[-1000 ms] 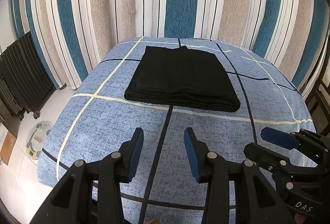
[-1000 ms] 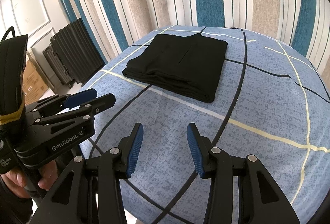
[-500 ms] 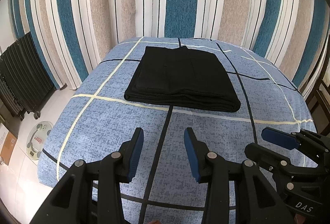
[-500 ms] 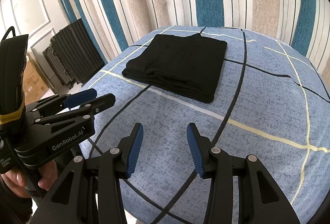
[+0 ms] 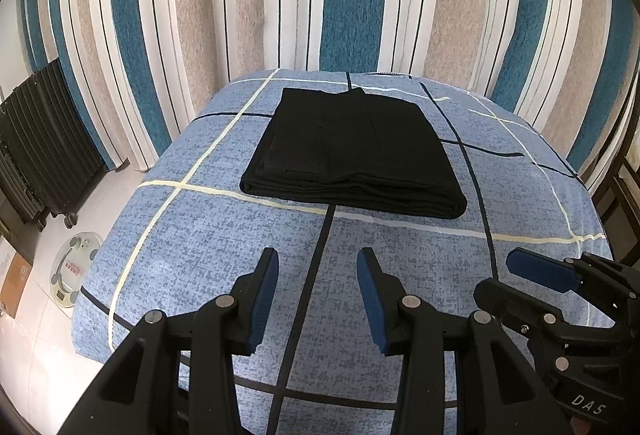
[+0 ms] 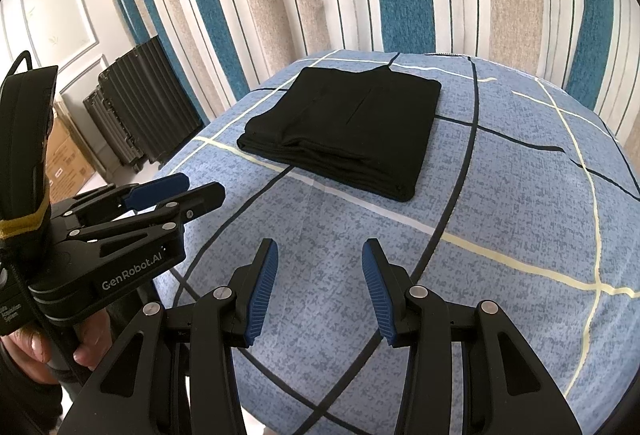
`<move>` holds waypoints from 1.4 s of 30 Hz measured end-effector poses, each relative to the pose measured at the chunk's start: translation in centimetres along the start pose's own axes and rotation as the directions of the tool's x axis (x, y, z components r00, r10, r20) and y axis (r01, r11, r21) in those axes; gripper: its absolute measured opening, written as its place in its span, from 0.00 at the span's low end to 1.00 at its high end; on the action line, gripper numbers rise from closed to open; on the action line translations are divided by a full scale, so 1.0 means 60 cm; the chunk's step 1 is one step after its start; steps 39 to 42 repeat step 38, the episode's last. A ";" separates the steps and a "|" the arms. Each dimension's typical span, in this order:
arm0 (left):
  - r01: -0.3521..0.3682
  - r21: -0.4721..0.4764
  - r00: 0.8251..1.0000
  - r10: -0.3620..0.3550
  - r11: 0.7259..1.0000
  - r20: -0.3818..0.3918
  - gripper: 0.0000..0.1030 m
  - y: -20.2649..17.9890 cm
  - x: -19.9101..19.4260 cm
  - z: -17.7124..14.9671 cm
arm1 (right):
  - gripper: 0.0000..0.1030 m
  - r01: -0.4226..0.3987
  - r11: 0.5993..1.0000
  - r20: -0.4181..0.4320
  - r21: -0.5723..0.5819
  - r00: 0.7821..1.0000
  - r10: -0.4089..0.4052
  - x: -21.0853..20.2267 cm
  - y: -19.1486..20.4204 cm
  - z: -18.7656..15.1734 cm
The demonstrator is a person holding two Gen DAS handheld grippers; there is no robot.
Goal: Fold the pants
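Both claws, the left claw [image 5: 316, 295] and right claw [image 6: 318, 289], are hanging spread and empty short of the folded pants [image 5: 352, 155], so we are risking rumpling the stack by reaching ahead again.

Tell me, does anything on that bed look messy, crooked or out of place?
Nothing stands out. The black pants lie in a tidy folded stack on the blue bedspread. Both grippers, left and right, hang apart from them, jaws open and empty.
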State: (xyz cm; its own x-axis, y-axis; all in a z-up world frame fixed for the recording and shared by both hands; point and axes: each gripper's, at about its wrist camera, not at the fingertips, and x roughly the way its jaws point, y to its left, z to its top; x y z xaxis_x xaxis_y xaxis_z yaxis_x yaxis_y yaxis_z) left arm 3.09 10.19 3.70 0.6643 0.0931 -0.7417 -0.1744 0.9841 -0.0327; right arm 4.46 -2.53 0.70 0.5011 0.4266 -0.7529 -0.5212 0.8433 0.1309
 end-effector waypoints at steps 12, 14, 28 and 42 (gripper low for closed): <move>-0.005 -0.005 1.000 0.005 1.000 -0.002 0.42 -0.003 -0.003 -0.001 | 0.43 -0.001 1.000 0.003 -0.005 1.000 0.001 -0.001 0.001 0.001; -0.005 -0.005 1.000 0.005 1.000 -0.003 0.42 -0.004 -0.003 -0.002 | 0.43 -0.001 1.000 0.002 -0.004 1.000 0.001 -0.001 0.001 0.001; -0.013 -0.008 1.000 0.013 1.000 -0.008 0.42 -0.010 -0.008 -0.005 | 0.43 -0.001 1.000 -0.002 -0.004 1.000 0.001 -0.001 0.001 0.001; -0.035 -0.025 0.999 0.036 0.999 0.013 0.42 -0.005 -0.010 -0.001 | 0.43 -0.002 1.000 -0.004 -0.001 1.000 0.002 0.000 0.000 -0.001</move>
